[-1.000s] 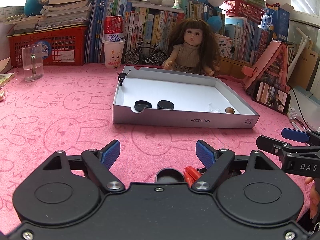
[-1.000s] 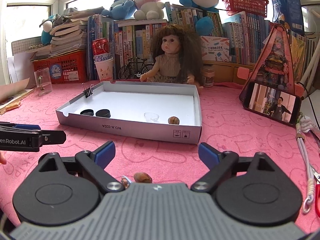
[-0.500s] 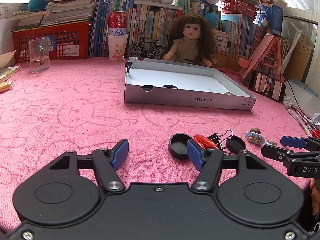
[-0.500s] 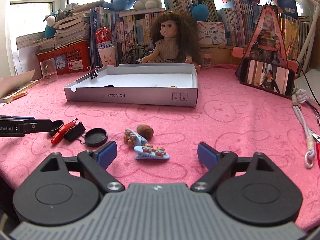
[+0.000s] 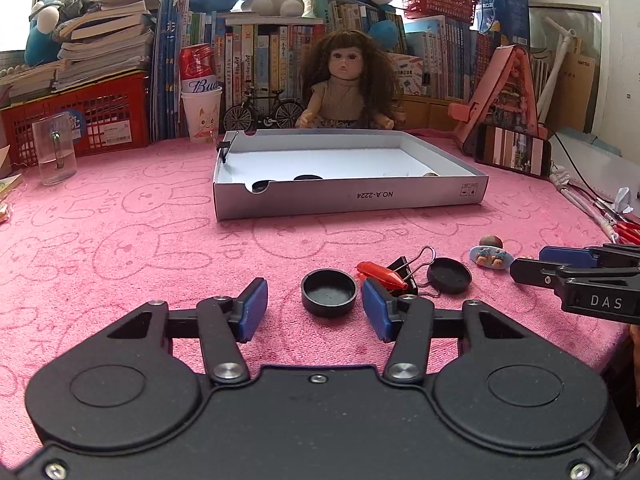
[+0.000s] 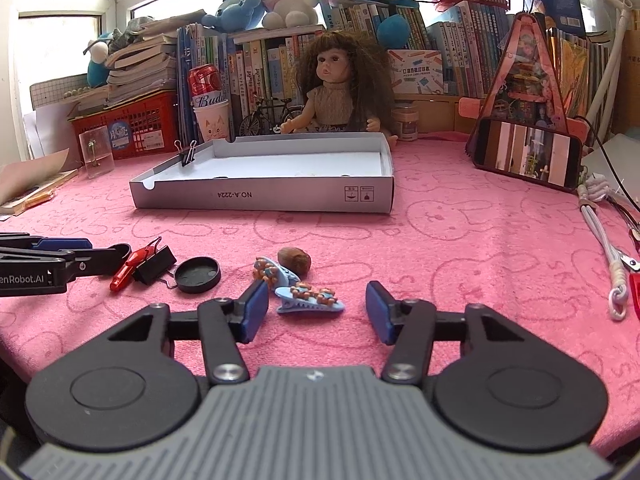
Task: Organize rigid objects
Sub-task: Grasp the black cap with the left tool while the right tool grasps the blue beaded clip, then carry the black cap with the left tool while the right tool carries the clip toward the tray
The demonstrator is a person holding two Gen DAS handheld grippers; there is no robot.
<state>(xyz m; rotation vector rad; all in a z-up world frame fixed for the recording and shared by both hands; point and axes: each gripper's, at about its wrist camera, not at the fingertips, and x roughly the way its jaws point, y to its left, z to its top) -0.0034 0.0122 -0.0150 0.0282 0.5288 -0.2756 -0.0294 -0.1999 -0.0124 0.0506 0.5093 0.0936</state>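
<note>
Left wrist view: my left gripper (image 5: pixel 315 310) is low over the pink rabbit-print cloth (image 5: pixel 120 240), jaws spread wide, holding nothing
Black cap, open side up (image 5: pixel 328 292): on the cloth between my left fingertips, nearer the right-hand one, touching neither that I can see
Red clip (image 5: pixel 382 274): just past my left gripper's right fingertip, lying against the black binder clip (image 5: pixel 404 270)
Flat black lid (image 5: pixel 449 275): beyond and to the right of that fingertip, just beside the binder clip's wire handle
Right wrist view: my right gripper (image 6: pixel 316 312) is also low over the cloth, jaws wide apart, gripping nothing
Blue bear hair clip (image 6: pixel 310 299): between my right fingertips, closer to the left-hand one, lying flat
Second blue hair clip (image 6: pixel 274 273): just ahead of my right gripper's left fingertip
Brown nut-like lump (image 6: pixel 295 260): straight ahead of my right gripper, just beyond the second clip, near it; whether they touch I cannot tell
Grey tray box (image 6: pixel 260 196): well ahead of both grippers, open top, marked NO.A-2224 on its near wall; a binder clip (image 6: pixel 187 152) pinches its far left wall
Inside the tray, from my left gripper: two dark round pieces (image 5: pixel 307 177) near the front left, a small brown thing (image 5: pixel 430 174) at front right, mostly hidden by the wall
Grippers to each other: my right one (image 5: pixel 576 276) shows at the right edge of the left view, well apart from the left
Doll (image 6: pixel 334 88): seated behind the tray, facing me
</note>
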